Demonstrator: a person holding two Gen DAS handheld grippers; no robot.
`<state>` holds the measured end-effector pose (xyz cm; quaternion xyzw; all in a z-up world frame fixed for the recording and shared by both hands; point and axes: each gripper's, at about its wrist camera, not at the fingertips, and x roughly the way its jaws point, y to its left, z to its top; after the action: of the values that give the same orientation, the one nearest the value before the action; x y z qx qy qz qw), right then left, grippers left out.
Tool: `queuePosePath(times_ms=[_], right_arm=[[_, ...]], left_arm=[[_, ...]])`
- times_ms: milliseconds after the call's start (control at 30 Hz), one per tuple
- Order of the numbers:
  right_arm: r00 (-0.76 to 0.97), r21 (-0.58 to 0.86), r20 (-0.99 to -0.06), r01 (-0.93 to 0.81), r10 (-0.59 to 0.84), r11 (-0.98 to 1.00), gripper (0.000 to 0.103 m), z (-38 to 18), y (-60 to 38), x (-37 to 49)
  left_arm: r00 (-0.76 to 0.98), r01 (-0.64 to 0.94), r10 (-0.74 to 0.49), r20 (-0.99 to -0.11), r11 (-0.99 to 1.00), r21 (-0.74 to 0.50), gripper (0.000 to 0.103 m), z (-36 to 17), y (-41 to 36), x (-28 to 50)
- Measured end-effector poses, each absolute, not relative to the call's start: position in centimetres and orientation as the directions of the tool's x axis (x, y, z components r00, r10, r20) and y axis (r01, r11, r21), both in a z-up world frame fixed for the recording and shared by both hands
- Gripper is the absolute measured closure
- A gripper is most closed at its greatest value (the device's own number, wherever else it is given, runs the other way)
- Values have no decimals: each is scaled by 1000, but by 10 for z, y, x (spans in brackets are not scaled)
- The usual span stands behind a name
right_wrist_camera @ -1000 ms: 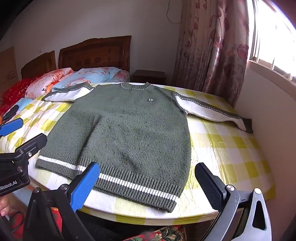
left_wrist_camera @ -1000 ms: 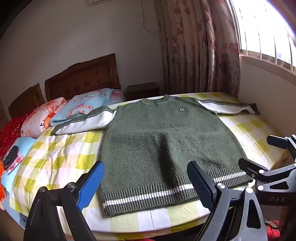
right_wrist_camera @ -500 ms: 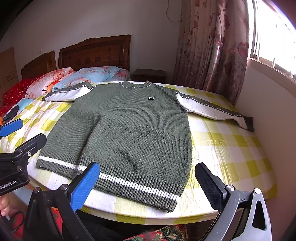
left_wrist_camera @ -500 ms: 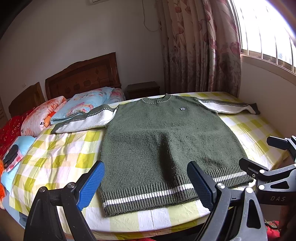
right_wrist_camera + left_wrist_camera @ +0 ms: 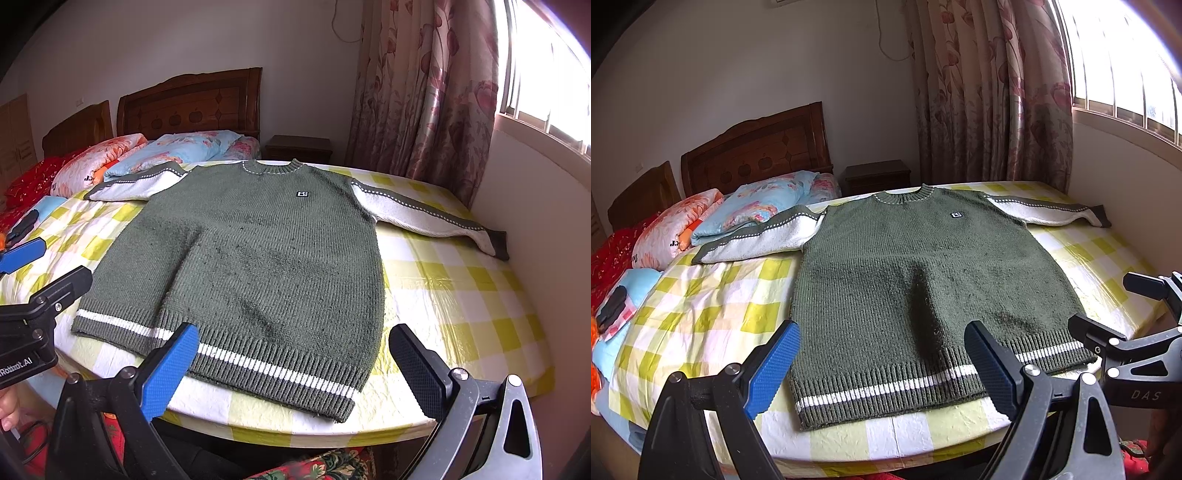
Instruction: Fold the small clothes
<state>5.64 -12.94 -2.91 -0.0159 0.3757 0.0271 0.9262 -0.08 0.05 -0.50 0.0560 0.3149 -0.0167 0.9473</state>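
Observation:
A small green knitted sweater [image 5: 923, 280] with white sleeves and a white hem stripe lies flat, front up, on the yellow-checked bed sheet [image 5: 701, 314]; it also shows in the right wrist view [image 5: 266, 258]. Both sleeves are spread out sideways. My left gripper [image 5: 882, 365] is open and empty, hovering just short of the hem near the bed's front edge. My right gripper [image 5: 295, 365] is open and empty, also just before the hem. Each gripper shows at the side of the other's view.
Pillows and folded quilts [image 5: 757, 206] lie at the head of the bed by the wooden headboard [image 5: 757, 155]. A nightstand [image 5: 299, 147] and curtain [image 5: 424, 92] stand behind. A wall under the window [image 5: 535, 221] borders the bed's right side.
Both views have crept very slightly; the sweater lies as before and both grippers stay open.

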Motion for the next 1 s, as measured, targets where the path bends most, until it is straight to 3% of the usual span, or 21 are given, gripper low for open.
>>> queuePosePath(times_ms=[1000], right_arm=[[698, 14, -715, -58, 51, 998, 0, -37, -132, 57]], left_arm=[[792, 65, 4, -610, 994, 91, 11, -7, 1, 0]])
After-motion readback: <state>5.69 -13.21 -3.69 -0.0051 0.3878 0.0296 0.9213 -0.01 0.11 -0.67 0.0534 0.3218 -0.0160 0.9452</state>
